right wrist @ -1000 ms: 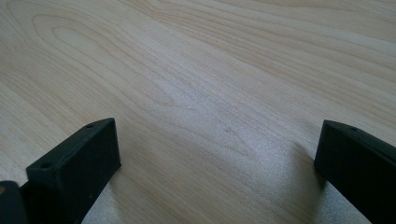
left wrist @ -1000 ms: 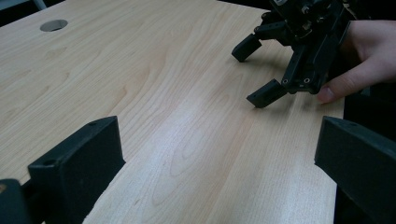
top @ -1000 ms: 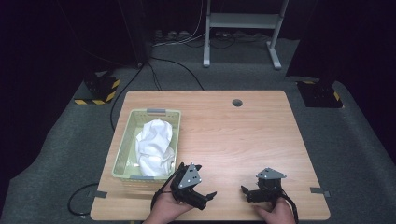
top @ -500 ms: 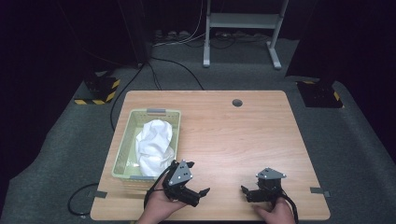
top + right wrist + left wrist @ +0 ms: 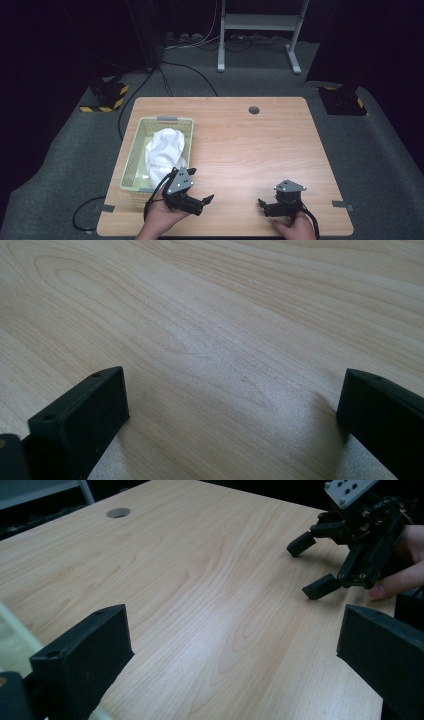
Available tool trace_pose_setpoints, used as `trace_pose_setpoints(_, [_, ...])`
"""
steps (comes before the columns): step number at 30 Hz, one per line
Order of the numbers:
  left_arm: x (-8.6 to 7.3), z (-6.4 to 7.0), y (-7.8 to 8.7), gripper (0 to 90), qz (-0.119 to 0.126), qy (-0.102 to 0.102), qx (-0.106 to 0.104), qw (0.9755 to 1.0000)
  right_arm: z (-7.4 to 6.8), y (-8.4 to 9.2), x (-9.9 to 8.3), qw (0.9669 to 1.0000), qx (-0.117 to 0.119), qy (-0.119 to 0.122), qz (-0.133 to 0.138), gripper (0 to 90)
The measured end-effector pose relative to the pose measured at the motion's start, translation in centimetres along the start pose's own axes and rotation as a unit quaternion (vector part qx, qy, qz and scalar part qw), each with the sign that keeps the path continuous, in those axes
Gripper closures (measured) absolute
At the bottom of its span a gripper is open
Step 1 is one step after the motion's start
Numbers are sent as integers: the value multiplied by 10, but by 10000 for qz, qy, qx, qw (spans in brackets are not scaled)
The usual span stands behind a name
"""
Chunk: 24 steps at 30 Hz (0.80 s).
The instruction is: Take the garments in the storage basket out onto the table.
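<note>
A white cloth (image 5: 164, 149) lies heaped in a pale green basket (image 5: 131, 156) at the left of the table (image 5: 250, 145) in the high view, its long axis running from the basket's far end toward the near edge. The left gripper (image 5: 200, 204) sits at the lower left of the frame, just beside the basket's near right corner — jaws spread wide, nothing between them, and pointed right across the bare wood rather than at the cloth. The cloth lies up and to the left of it. The right gripper (image 5: 266, 206) rests at the lower right, well apart from the basket, jaws likewise wide open and empty; in the left gripper view the right gripper appears at the upper right (image 5: 312, 562). The left hand (image 5: 162, 220) is much the nearer — any reach for the cloth would likely fall to it, after a turn toward the basket.
</note>
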<state>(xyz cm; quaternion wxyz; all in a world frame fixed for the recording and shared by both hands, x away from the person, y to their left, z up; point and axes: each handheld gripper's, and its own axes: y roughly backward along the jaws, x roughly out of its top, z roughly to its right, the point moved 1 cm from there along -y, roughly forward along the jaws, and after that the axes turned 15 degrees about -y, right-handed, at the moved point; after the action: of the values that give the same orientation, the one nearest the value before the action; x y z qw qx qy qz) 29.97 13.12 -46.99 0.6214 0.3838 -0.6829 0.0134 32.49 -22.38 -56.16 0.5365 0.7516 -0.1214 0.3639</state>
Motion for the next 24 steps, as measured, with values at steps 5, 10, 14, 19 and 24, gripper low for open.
trace_pose_setpoints(5, [-4,-7,8,13,1,78,147,9999,0,0,0,10000,0,-1,0,0])
trace_pose_setpoints(10, [-8,-16,18,13,-12,175,339,9993,0,0,0,10000,1,0,0,0])
trace_pose_setpoints(14, [-12,-25,25,13,-40,289,504,9983,0,0,0,10000,0,0,0,0])
trace_pose_setpoints(19, [-17,-36,33,13,-97,412,694,9967,0,0,0,10000,1,-1,0,0])
trace_pose_setpoints(24, [-19,-44,36,12,-160,464,805,9955,0,0,0,10000,1,-1,0,0])
